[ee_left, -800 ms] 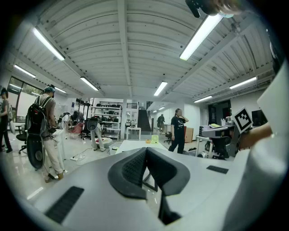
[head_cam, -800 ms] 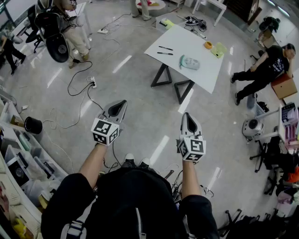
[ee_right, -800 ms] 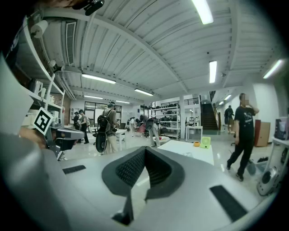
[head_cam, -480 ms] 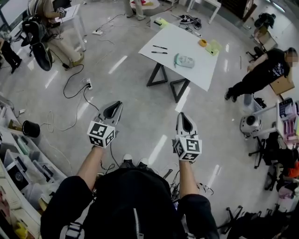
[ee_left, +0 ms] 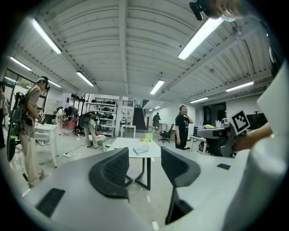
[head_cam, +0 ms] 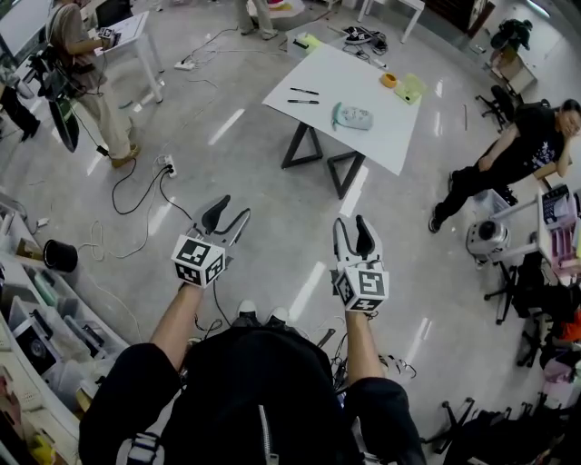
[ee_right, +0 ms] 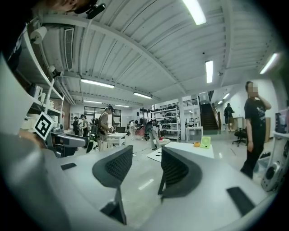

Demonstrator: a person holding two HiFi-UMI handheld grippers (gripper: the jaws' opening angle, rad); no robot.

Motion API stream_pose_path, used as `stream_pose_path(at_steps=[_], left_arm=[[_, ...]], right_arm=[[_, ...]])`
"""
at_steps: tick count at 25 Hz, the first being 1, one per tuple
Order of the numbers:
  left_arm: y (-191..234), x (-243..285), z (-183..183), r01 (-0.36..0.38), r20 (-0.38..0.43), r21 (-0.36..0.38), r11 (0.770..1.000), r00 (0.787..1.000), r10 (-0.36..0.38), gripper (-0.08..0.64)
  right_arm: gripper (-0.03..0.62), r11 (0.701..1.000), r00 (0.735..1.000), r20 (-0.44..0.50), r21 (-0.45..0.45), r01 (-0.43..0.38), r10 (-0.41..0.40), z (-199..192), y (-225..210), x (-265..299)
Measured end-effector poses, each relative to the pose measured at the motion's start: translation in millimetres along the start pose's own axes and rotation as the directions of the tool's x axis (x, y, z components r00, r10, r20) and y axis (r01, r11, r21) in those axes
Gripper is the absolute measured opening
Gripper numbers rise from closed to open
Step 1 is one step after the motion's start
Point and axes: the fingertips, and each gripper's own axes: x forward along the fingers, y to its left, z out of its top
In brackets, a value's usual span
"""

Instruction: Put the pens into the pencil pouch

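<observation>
Wearer is standing on the grey floor [head_cam: 272,182], well apart from the white table [head_cam: 372,95], holding both tools out in front at about waist level.

Left gripper [head_cam: 229,216] is pointing ahead with its jaws spread wide. In the left gripper view [ee_left: 144,169] nothing is sitting between the pads, only floor and the far table showing through the gap.

Right gripper [head_cam: 351,232] is also standing open, a bit less wide, and it is gripping nothing. The right gripper view [ee_right: 145,170] is showing bare floor between the pads.

Two pens [head_cam: 304,95] are lying side by side near the table's left end, close together and roughly parallel. Pencil pouch [head_cam: 352,116], pale teal, is lying flat near the table's near edge, right of the pens and apart from them. Neither gripper is anywhere near the pens or the pouch.

Orange tape roll [head_cam: 389,80] and a yellow-green item [head_cam: 410,88] are sitting at the far right end of the table.

One person in black [head_cam: 508,150] is leaning back to the right of the table. Another person [head_cam: 86,68] is standing at a small white desk [head_cam: 136,27], far left. Cables [head_cam: 145,195] are trailing over the floor at left.
</observation>
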Motion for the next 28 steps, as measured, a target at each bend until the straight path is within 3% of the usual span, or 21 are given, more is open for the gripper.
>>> stream_pose_path(at_steps=[2,15,20,28], left_arm=[[-4.7,4.5,-2.1,0.007,-0.006,-0.005,1.000,1.000,-0.007,0.224],[-18.6,33.0,1.8,-0.030,0.012,-0.028,0.999,0.999,0.031,0.224],[0.2,66.3,-0.2,-0.029,0.016,-0.042,0.999,0.999,0.030,0.224],[47.9,150.9,14.5,0.035,0.004,-0.024,0.999,0.999,-0.035,0.224]], right_arm=[[0.213,1.000,1.000,0.002,-0.004,-0.001,0.001,0.6,-3.0,0.4],[0.204,0.997,0.997,-0.028,0.006,-0.071,0.071,-9.7,-28.2,16.6],[0.207,0.998,0.997,-0.033,0.003,-0.064,0.064,-10.5,-45.1,45.4],[0.216,1.000,0.999,-0.040,0.015,-0.012,0.013,-2.2,-73.6,123.1]])
